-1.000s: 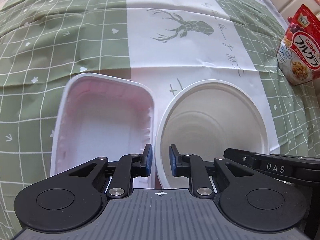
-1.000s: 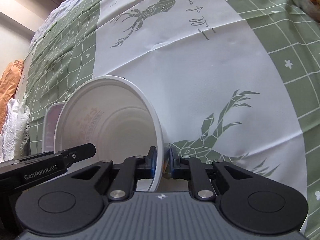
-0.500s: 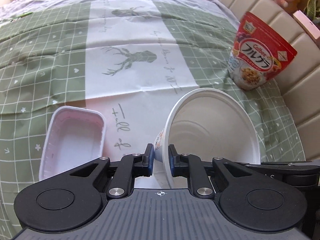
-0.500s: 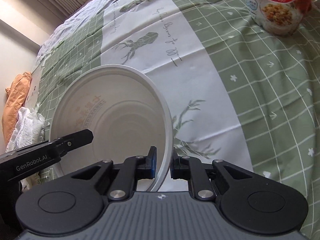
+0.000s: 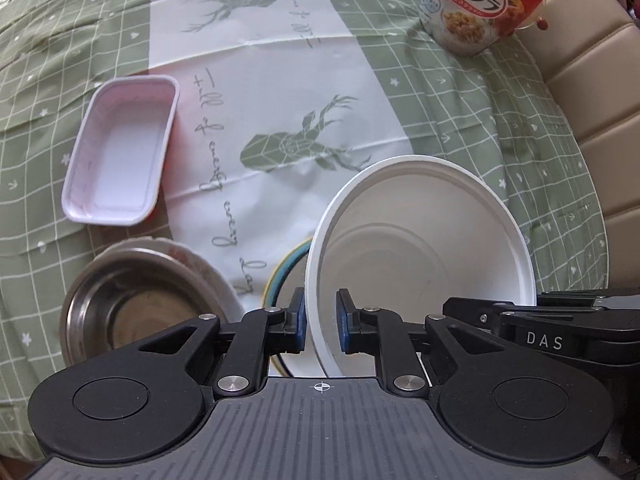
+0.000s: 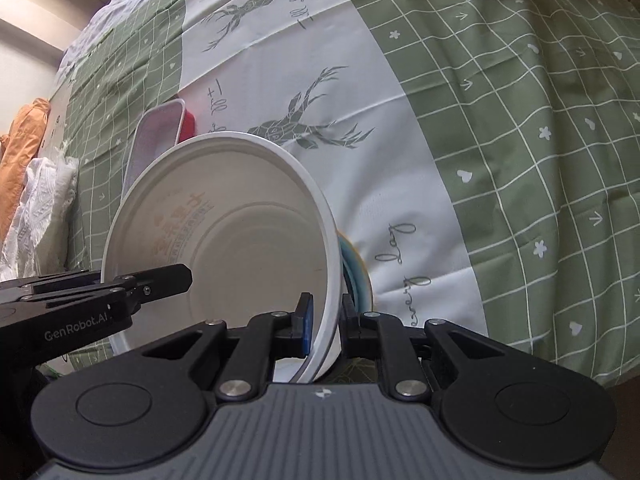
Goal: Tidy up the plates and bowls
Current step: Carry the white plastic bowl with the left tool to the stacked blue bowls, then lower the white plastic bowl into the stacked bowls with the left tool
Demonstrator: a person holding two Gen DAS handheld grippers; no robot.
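Grippers (image 5: 319, 327) (image 6: 326, 322) clamped on white bowl (image 5: 424, 240)

One white bowl (image 5: 420, 240), one metal bowl (image 5: 132, 304), one tray (image 5: 120, 152), one cereal bag (image 5: 476, 4), two plates.

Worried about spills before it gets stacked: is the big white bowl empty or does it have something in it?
Empty. The white bowl shows only its bare ribbed bottom, also from the right wrist view, where faint orange print shows through the wall.

The white bowl (image 5: 420, 248) looks like smooth matt plastic; the near-left bowl (image 5: 132, 300) is dull brushed metal; the green checked cloth (image 5: 460, 100) lies soft and creased.
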